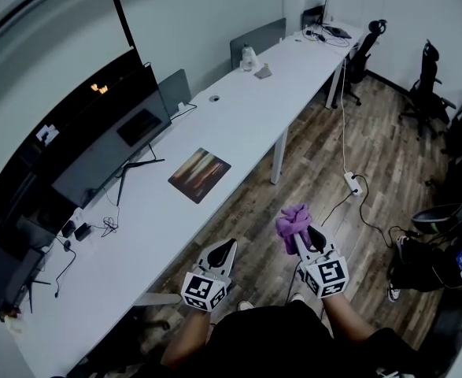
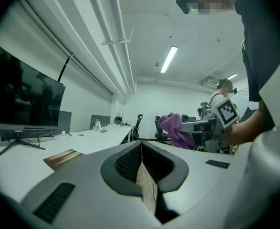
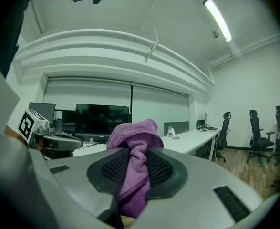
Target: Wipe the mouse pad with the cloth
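The mouse pad point(image 1: 200, 174), a dark rectangle with an orange-brown picture, lies flat on the long white desk point(image 1: 238, 109); the left gripper view shows the pad point(image 2: 63, 158) at lower left. My right gripper point(image 1: 304, 239) is shut on a bunched purple cloth point(image 1: 293, 224), held over the wooden floor away from the desk. The cloth point(image 3: 134, 171) fills the gap between the jaws in the right gripper view. My left gripper point(image 1: 224, 250) is shut with nothing in it, beside the right one; it sees the cloth point(image 2: 174, 129) to its right.
A large dark monitor point(image 1: 109, 144) stands on the desk left of the pad, with cables near its stand. A power strip point(image 1: 351, 182) and its cord lie on the floor. Office chairs point(image 1: 423, 93) stand at the far right. Small items point(image 1: 250, 60) sit at the desk's far end.
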The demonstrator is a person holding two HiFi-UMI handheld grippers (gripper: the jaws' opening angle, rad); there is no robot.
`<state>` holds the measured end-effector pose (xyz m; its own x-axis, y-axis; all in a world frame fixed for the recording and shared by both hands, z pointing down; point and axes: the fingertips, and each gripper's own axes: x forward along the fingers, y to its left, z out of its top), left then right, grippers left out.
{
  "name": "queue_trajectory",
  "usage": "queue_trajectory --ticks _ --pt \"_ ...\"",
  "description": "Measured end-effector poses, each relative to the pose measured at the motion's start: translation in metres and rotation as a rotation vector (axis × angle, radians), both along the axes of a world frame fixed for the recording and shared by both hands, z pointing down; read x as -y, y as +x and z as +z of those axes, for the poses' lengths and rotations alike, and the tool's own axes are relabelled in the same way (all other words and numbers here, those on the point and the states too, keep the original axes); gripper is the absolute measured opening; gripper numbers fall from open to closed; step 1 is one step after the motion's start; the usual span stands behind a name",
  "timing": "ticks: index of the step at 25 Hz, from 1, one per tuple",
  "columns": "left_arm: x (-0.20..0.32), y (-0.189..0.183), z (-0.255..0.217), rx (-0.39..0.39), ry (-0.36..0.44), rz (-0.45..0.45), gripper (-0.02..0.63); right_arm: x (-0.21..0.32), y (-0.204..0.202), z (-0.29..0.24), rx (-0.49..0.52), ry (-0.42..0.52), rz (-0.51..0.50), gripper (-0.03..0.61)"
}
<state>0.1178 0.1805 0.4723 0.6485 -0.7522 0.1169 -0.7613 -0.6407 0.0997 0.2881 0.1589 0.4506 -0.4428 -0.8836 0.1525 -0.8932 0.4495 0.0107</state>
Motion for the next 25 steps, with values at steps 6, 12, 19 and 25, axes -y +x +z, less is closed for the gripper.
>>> queue_trajectory --ticks 6,12,19,25 --pt "-0.004 -0.011 0.009 0.006 -0.018 0.022 0.021 -0.007 -0.012 0.005 -0.008 -0.018 0.016 0.103" --pt "0.006 -0.014 0.014 -0.015 -0.032 0.009 0.021 0.001 -0.014 0.011 -0.013 -0.035 0.013 0.103" --pt "0.032 -0.013 0.016 0.006 -0.052 -0.033 0.021 0.035 -0.017 0.009 0.013 -0.043 -0.015 0.103" --pt "0.072 -0.008 0.010 0.007 -0.052 -0.071 0.021 0.080 -0.007 0.000 0.032 -0.020 -0.038 0.103"
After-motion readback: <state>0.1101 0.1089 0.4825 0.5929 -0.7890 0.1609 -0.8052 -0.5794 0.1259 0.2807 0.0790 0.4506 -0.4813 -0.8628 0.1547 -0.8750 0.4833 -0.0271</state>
